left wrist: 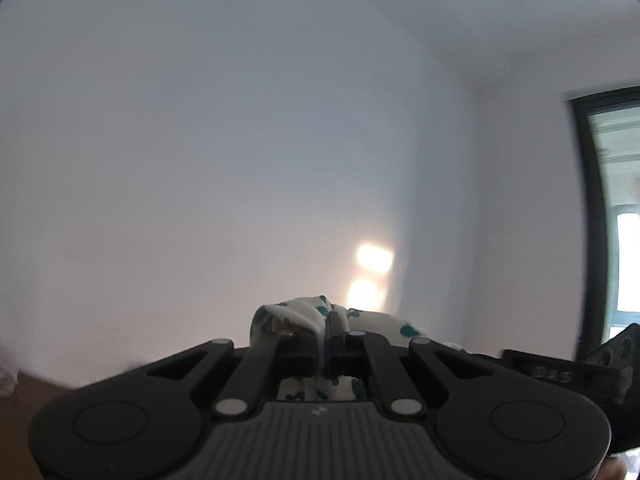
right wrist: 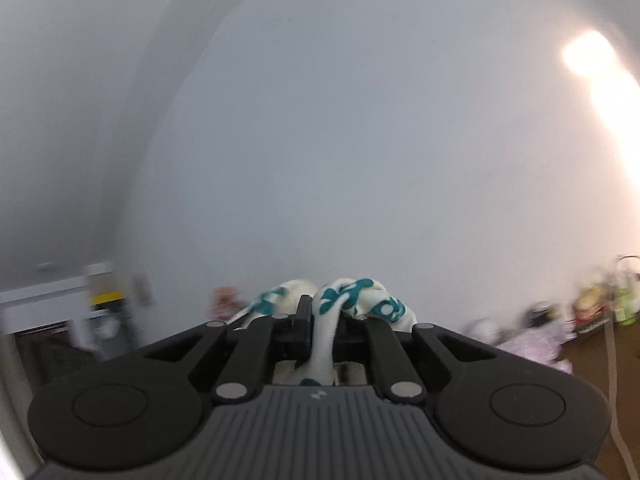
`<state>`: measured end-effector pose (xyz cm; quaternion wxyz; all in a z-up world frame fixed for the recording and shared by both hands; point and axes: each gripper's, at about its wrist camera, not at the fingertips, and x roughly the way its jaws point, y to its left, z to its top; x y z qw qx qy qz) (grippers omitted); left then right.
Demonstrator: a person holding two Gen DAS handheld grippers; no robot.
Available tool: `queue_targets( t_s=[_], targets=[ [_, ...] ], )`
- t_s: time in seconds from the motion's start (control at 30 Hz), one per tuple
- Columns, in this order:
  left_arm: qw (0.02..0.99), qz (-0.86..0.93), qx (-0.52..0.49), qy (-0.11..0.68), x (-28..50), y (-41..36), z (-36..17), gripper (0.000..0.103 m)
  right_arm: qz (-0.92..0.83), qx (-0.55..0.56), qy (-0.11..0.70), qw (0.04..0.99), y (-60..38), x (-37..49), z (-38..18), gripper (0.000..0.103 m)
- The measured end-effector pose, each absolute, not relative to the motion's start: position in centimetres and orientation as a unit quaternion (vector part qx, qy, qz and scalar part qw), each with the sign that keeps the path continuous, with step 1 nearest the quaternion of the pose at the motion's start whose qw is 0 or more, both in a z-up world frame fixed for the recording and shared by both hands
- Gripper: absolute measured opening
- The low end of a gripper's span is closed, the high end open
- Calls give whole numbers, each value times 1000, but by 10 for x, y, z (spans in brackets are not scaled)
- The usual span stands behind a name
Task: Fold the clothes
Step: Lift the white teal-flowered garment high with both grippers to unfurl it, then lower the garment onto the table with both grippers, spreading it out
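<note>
A white garment with teal prints [left wrist: 296, 314] bunches over the tips of my left gripper [left wrist: 326, 336], which is shut on a fold of it; more of the cloth hangs below between the arms. In the right wrist view the same white and teal garment [right wrist: 360, 296] is pinched in my right gripper [right wrist: 320, 320], also shut, with a strip of cloth running down between the fingers. Both grippers point up at a white wall, lifted off any surface. The rest of the garment is hidden below the gripper bodies.
A dark-framed window or door [left wrist: 600, 216] is at the right of the left wrist view, with part of the other black gripper [left wrist: 580, 372] below it. Blurred colourful items [right wrist: 596, 304], pale clothes [right wrist: 532, 344] and a brown floor lie low right; a white counter [right wrist: 60, 300] at left.
</note>
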<state>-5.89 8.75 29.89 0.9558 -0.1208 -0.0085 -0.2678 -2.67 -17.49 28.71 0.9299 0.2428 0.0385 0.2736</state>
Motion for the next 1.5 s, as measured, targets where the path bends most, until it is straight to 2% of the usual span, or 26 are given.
queue_targets(
  t_s=[0.07,0.13,0.17,0.2,0.23,0.37,0.43,0.57,0.67,0.7,0.73,0.77,0.8,0.83,0.87,0.93,1.0,1.2,1.3,1.37,1.43,1.5],
  targets=[
    [965,-229,-117,59,-8,82,286,13,212,222,103,946,-175,26,280,12],
    [967,-193,-113,120,9,85,259,32,158,197,153,955,-178,34,255,26],
    [966,-179,-111,147,15,87,245,36,132,185,177,958,-180,36,243,38],
    [963,-187,-113,157,8,93,231,46,136,183,183,956,-187,28,227,67],
    [960,-194,-115,167,2,99,216,52,135,183,186,956,-193,16,210,79],
    [944,-225,-106,218,-26,106,162,54,147,109,224,957,-183,-24,164,76],
    [934,-247,-92,242,-36,100,138,56,171,73,251,950,-168,-37,149,62],
    [915,-294,-45,273,-49,87,93,60,192,13,292,937,-137,-53,120,56],
    [909,-277,-42,310,-47,74,70,60,191,27,330,924,-135,-50,98,44],
    [907,-273,-44,317,-47,74,65,59,196,32,340,919,-134,-49,90,32],
    [906,-270,-45,323,-47,73,60,56,199,36,345,917,-134,-50,86,21],
    [903,-273,-48,329,-51,72,58,55,202,41,349,914,-134,-51,82,16],
    [901,-277,-49,331,-53,71,56,46,204,46,350,913,-136,-53,79,10],
    [900,-279,-49,332,-55,71,53,35,202,51,348,914,-139,-55,77,6],
    [902,-275,-44,329,-59,71,51,31,198,53,343,917,-143,-56,79,4],
    [907,-266,-36,324,-67,71,46,15,182,61,318,928,-154,-64,87,3],
    [907,-256,-41,332,-74,74,40,10,157,71,296,939,-170,-75,96,2],
    [888,-273,-69,363,-105,78,46,9,78,88,283,952,-207,-113,99,2],
    [886,-291,-74,353,-115,77,63,13,82,98,293,948,-214,-120,95,4],
    [892,-302,-62,332,-115,73,78,25,90,94,284,950,-212,-123,97,6],
    [894,-316,-48,315,-110,61,85,53,101,92,285,949,-210,-121,94,9],
    [892,-324,-21,313,-103,40,82,59,112,91,287,947,-208,-120,92,13]
  ],
)
